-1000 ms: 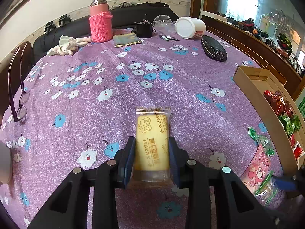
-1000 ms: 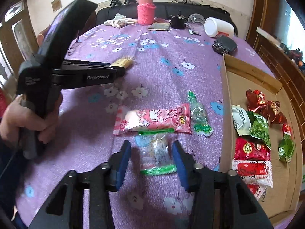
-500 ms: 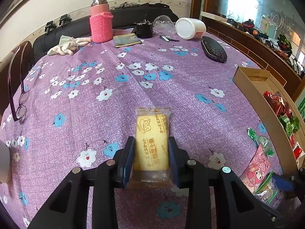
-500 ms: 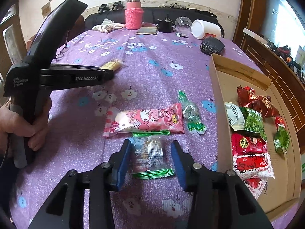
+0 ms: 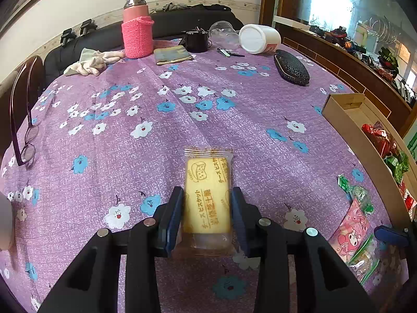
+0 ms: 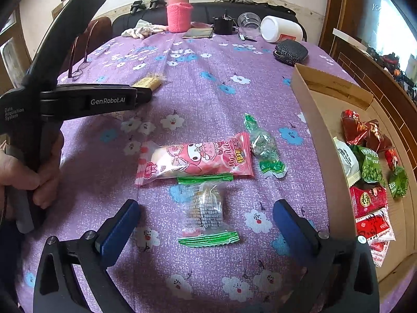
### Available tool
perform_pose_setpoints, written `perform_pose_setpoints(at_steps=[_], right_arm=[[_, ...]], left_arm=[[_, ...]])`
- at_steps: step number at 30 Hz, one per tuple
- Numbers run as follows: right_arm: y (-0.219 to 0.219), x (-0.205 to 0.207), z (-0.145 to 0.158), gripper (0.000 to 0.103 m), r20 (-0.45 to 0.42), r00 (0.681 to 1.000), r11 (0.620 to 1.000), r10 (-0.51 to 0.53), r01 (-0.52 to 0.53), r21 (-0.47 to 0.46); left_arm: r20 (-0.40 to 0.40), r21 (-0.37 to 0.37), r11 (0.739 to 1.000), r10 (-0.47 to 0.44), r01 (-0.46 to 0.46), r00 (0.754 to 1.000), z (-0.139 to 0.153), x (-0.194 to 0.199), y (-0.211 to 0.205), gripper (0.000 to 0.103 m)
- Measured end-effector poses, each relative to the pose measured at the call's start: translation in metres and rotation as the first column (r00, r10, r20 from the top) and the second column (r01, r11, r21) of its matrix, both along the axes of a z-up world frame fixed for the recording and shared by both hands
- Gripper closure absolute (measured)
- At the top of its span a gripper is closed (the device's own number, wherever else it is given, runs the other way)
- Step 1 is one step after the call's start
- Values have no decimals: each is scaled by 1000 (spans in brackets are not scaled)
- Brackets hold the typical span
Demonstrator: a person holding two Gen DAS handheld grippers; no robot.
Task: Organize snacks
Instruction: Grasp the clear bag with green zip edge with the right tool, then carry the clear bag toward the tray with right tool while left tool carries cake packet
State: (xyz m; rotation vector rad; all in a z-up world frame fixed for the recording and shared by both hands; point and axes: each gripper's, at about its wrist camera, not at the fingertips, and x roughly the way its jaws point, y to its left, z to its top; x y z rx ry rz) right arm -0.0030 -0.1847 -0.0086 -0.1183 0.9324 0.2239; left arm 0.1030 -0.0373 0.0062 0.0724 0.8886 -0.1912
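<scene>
Tabletop (image 5: 234,109) was covered in a purple cloth with blue and white flowers, creased down the middle. Left gripper (image 5: 206,208) pinched a yellow cheese biscuit pack (image 5: 207,195) between its blue pads, pack pointing away from the camera, just above the cloth. Right gripper (image 6: 206,221) was spread wide, 1 pad either side of a clear green-edged candy pack (image 6: 207,211) lying flat on the cloth, not touching it. Just beyond it lay a pink My Melody pack (image 6: 195,159), and at that pack's right end a green wrapped candy (image 6: 263,148). Cardboard tray (image 6: 310,120) sat at the right edge of the tabletop, holding red, green and white snack packs. Far end of the tabletop carried a pink flask in a knitted sleeve (image 5: 137,30), a white jar on its side (image 5: 259,38), a clear glass (image 6: 249,22), a black patterned case (image 5: 291,70), a folded cloth (image 5: 90,62) and a flat pouch (image 5: 172,55). Glasses (image 5: 22,130) lay at the left edge. Dark sofa (image 5: 104,41) ran along a cream wall behind; wood panelling and a cluttered shelf on the right.
</scene>
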Motion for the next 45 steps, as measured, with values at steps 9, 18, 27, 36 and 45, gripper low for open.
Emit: perform_pose_setpoints(at_steps=[9,18,27,36,45], right_arm=[[-3,-5,5,16,12,1000,1000,-7,6,5],[-9,-6,11,69,9,1000,1000,12,-12,-2],[-11,1,41,72,73,997,999,-4,1,54],[-1,80,72,72,123,985,970,-118,88,228],[1,96,36,72,84,990,964,-111,87,251]], left_arm=[[-1,-13,1000,0,0,1000,0,1,0,67],[1,-13,1000,7,-7,1000,0,2,1,70],[1,-51,999,20,-20,1000,1,3,6,70],[41,-125,991,52,-47,998,14,0,18,70],[50,-135,990,53,-45,997,17,-1,15,71]])
